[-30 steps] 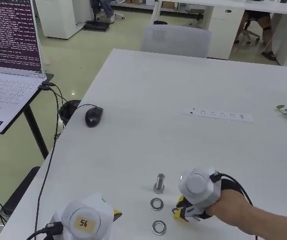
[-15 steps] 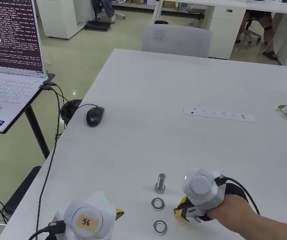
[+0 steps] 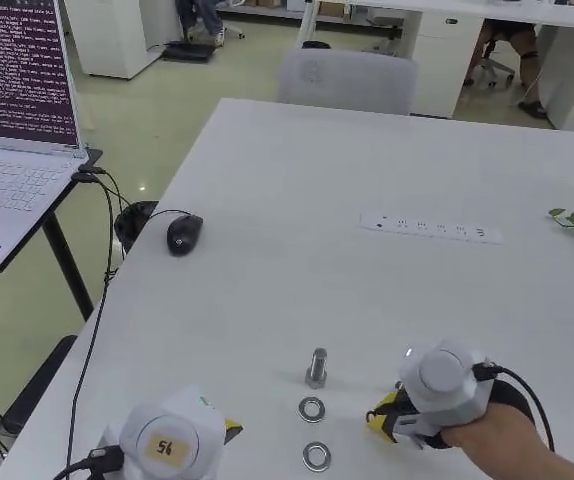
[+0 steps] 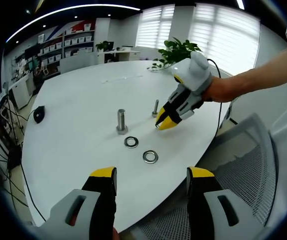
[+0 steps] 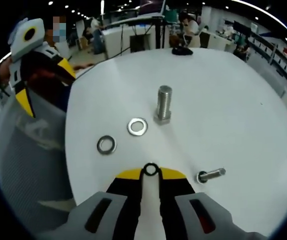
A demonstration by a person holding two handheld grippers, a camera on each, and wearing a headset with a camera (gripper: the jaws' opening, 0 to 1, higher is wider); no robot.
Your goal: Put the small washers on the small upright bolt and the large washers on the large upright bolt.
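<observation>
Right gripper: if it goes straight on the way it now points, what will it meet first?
The right gripper, shut on a small washer, would probably first meet the large washer lying next to the large upright bolt, or that bolt's base; depth is unclear.

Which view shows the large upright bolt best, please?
The right gripper view: the large upright bolt stands near the centre, close and unobstructed, hex head down, shank clear. In the left gripper view the bolt is smaller; in the head view the bolt is small, seen from above.
</observation>
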